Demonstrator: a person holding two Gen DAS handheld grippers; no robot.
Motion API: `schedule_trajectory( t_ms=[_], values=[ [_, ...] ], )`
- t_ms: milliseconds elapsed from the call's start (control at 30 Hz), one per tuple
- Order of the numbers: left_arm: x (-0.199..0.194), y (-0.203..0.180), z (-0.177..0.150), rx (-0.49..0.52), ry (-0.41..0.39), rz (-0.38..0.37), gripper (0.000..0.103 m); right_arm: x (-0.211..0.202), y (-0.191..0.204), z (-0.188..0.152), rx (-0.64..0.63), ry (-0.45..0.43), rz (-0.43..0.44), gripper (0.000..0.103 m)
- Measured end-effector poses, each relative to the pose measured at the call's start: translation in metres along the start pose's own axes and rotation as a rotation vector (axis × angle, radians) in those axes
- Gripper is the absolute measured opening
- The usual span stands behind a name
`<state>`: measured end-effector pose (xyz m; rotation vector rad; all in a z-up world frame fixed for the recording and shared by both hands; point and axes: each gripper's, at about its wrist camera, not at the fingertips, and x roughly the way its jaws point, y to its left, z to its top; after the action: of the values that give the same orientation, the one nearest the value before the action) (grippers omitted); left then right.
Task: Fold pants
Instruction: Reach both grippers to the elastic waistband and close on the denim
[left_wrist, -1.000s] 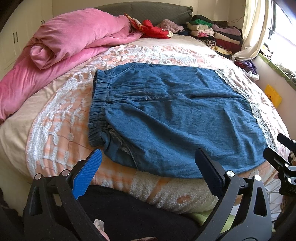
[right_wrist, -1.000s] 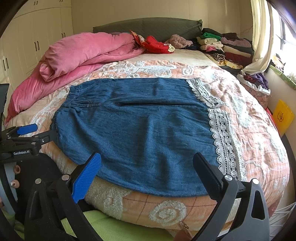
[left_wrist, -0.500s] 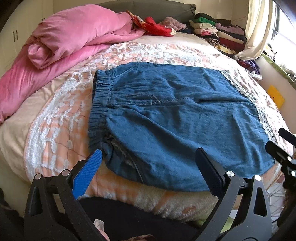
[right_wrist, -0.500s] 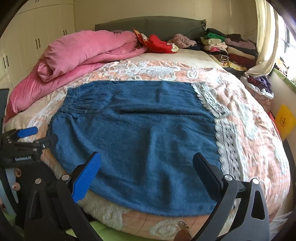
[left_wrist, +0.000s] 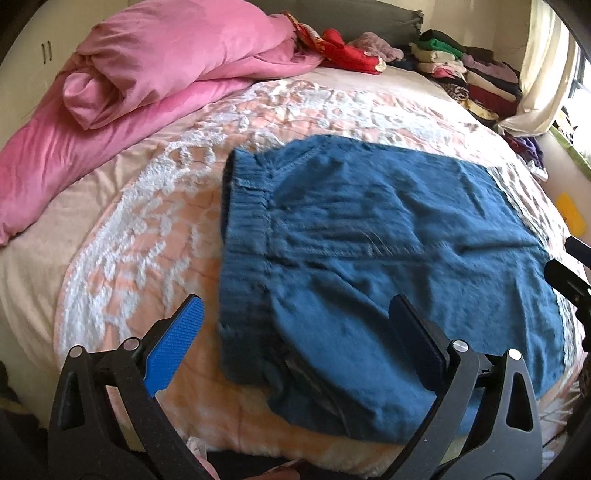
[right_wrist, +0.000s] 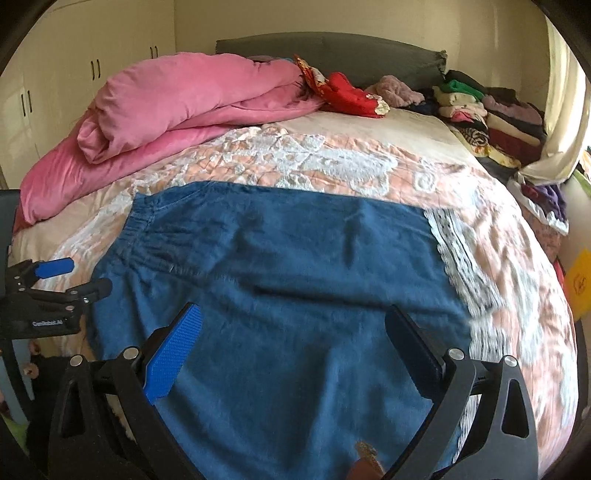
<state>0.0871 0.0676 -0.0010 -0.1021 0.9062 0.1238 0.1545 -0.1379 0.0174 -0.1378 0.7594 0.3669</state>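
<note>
A pair of blue denim pants (left_wrist: 388, 258) lies spread flat on a bed covered by a peach quilted bedspread with white lace patterning (left_wrist: 155, 229). The gathered elastic waistband (left_wrist: 243, 236) points toward the left side of the bed, and the leg end runs toward the right, where it borders a strip of white lace trim (right_wrist: 458, 258) on the bedspread. The near edge of the pants hangs close to the front edge of the mattress.

The left gripper (left_wrist: 295, 347) hovers just above the near corner of the waistband end, its jaws spread wide, one fitted with a blue ribbed pad (left_wrist: 173, 347) and the other black; nothing is between them. The right gripper (right_wrist: 291, 347) hovers over the middle of the near edge of the pants, jaws likewise spread wide and empty. In the right wrist view the left gripper appears at the left edge, beside the waistband; in the left wrist view part of the right gripper shows at the far right edge.

A rumpled pink duvet (right_wrist: 177, 107) is heaped along the far left of the bed. A red garment (right_wrist: 347, 96) lies near the grey headboard (right_wrist: 332, 51), and a stack of folded clothes in mixed colours (right_wrist: 487, 114) sits at the far right corner by a cream curtain (right_wrist: 561, 122). White wardrobe doors (right_wrist: 74, 74) stand behind the duvet.
</note>
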Motion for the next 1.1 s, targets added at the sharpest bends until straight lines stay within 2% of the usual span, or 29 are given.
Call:
schedule_trajectory(
  t_ms=[333,533,600,800,900,933,967,1033,1100],
  values=[
    [0.037,0.032,0.048,-0.027,0.02,0.048,0.094,0.057,0.002,0.044,-0.051,0.033,0.015,0.099],
    [0.057,0.048,0.082,-0.031,0.026,0.07,0.094,0.092,0.006,0.076,-0.108,0.057,0.059,0.099],
    [0.066,0.047,0.092,-0.008,0.036,0.062,0.094,0.105,0.008,0.085,-0.13,0.069,0.038,0.099],
    [0.1,0.048,0.108,0.035,0.073,0.068,0.094,0.15,0.009,0.105,-0.184,0.137,0.048,0.099],
    [0.115,0.05,0.111,0.024,0.108,0.018,0.094,0.169,0.009,0.111,-0.201,0.172,0.041,0.099],
    [0.118,0.051,0.111,0.018,0.107,-0.013,0.087,0.175,0.009,0.114,-0.209,0.179,0.041,0.099],
    [0.118,0.052,0.112,0.022,0.099,-0.036,0.065,0.178,0.01,0.117,-0.214,0.181,0.042,0.099],
    [0.119,0.05,0.112,0.035,0.101,-0.066,0.035,0.186,0.01,0.121,-0.218,0.19,0.065,0.099],
    [0.114,0.049,0.112,0.039,0.093,-0.094,0.028,0.191,0.012,0.125,-0.228,0.193,0.074,0.099]
  ],
)
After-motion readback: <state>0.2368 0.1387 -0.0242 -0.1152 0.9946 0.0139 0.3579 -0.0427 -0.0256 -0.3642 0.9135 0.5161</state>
